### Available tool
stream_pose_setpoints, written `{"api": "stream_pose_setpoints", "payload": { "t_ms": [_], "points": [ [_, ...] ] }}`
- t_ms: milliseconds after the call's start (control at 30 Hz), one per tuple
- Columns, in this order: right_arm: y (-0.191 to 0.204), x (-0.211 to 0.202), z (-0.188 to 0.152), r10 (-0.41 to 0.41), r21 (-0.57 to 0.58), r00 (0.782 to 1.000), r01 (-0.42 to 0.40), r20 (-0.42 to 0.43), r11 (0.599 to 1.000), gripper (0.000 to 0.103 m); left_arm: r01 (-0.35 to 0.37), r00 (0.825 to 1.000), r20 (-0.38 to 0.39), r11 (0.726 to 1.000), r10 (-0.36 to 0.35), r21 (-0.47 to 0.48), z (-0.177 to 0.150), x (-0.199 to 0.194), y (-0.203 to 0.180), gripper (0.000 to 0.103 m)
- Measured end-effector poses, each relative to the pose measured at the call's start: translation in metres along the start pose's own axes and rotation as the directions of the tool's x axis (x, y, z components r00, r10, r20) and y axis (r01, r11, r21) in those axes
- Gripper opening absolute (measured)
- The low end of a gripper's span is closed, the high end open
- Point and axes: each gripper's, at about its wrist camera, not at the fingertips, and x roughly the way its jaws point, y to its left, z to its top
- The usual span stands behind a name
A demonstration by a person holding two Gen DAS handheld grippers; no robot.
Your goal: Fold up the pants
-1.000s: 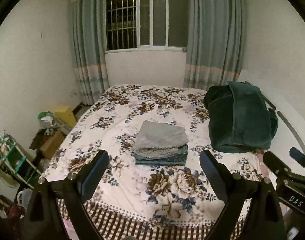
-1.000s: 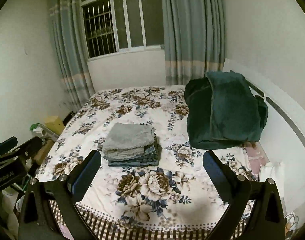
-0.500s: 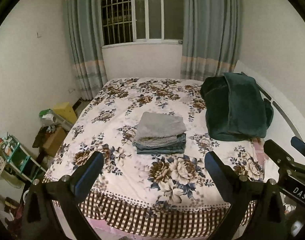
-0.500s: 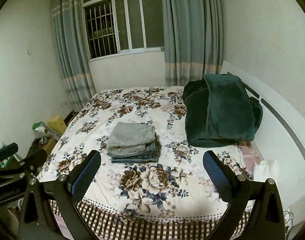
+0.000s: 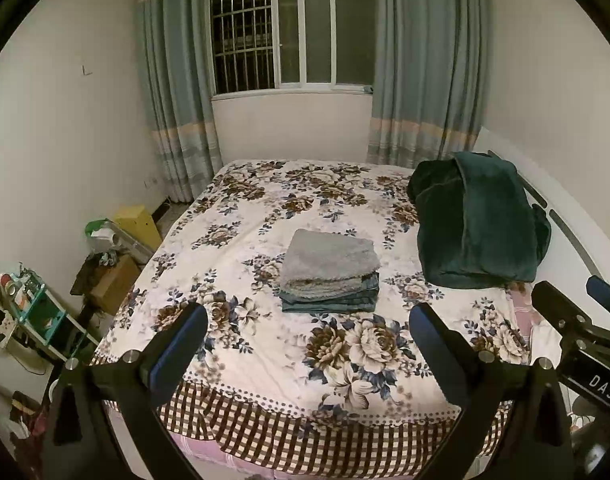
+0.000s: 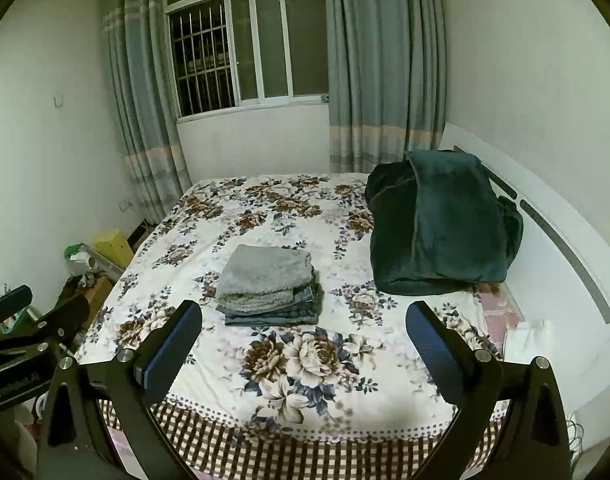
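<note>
Seemingly finishing, the person is holding both the left gripper point(image 5: 307, 334) and right gripper point(image 6: 304, 332) with fingers wide and empty, sensibly clear of the folded pants point(image 5: 329, 276) resting mid-bed point(image 5: 265, 360).

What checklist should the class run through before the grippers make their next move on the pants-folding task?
1. Left gripper open, holding nothing: ok.
2. Right gripper open, holding nothing: ok.
3. Both held back near the bed's foot edge, apart from the folded stack: ok.
4. Stack lies squared, grey piece on top: ok.
5. Which stacked pieces are pants: cannot tell.
6. Green blanket lies apart from the stack: ok.
</note>
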Motion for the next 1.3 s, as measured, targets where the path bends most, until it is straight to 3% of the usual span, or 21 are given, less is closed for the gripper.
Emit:
{"api": "stream_pose_setpoints", "payload": {
  "t_ms": [1300],
  "points": [
    [0.009, -0.003, 0.001, 0.007, 0.001, 1.000, -0.007, -0.003, 1.000, 0.103, -0.010, 1.000, 0.013, 1.000, 0.010, -0.006, 0.013, -0.007, 0.009, 0.103]
  ]
}}
